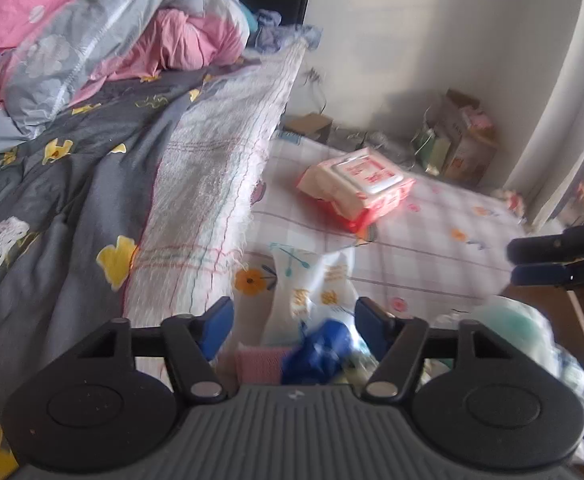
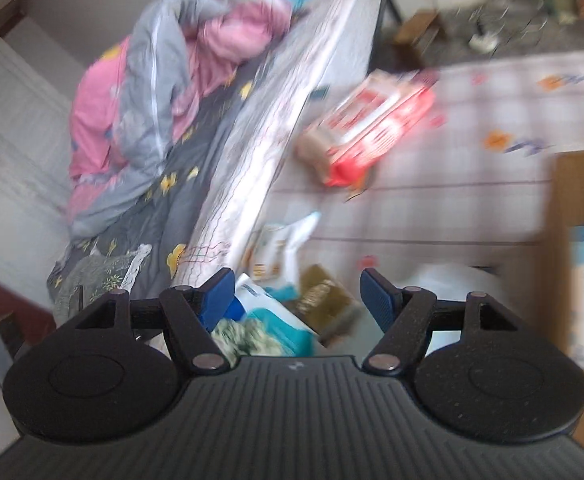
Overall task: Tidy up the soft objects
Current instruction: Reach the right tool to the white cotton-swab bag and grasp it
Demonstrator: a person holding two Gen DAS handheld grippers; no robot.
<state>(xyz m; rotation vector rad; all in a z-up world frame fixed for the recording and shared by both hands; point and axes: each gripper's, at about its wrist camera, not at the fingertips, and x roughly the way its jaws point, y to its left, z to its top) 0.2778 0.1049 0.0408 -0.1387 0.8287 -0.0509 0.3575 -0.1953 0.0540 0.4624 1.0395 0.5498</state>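
Soft packets (image 1: 311, 292) lie low in the frame between both half-open, seemingly empty grippers, left gripper (image 1: 292, 316) and right gripper (image 2: 297, 294), so close slowly around one packet's middle.

At the upper left of the left wrist view lay a pink and pale grey-blue quilt (image 1: 92, 36) with white cloud shapes, above a dark grey bed cover (image 1: 72, 168) dotted with yellow figures. Down the middle ran a white woven blanket (image 1: 212, 168) crossed by thin red and teal lines, beside a white and lilac checked sheet (image 1: 431, 256) with small orange flowers. On that sheet sat a red and white pack (image 1: 357, 182), and the gripper pads (image 1: 218, 322) were blue on black arms.
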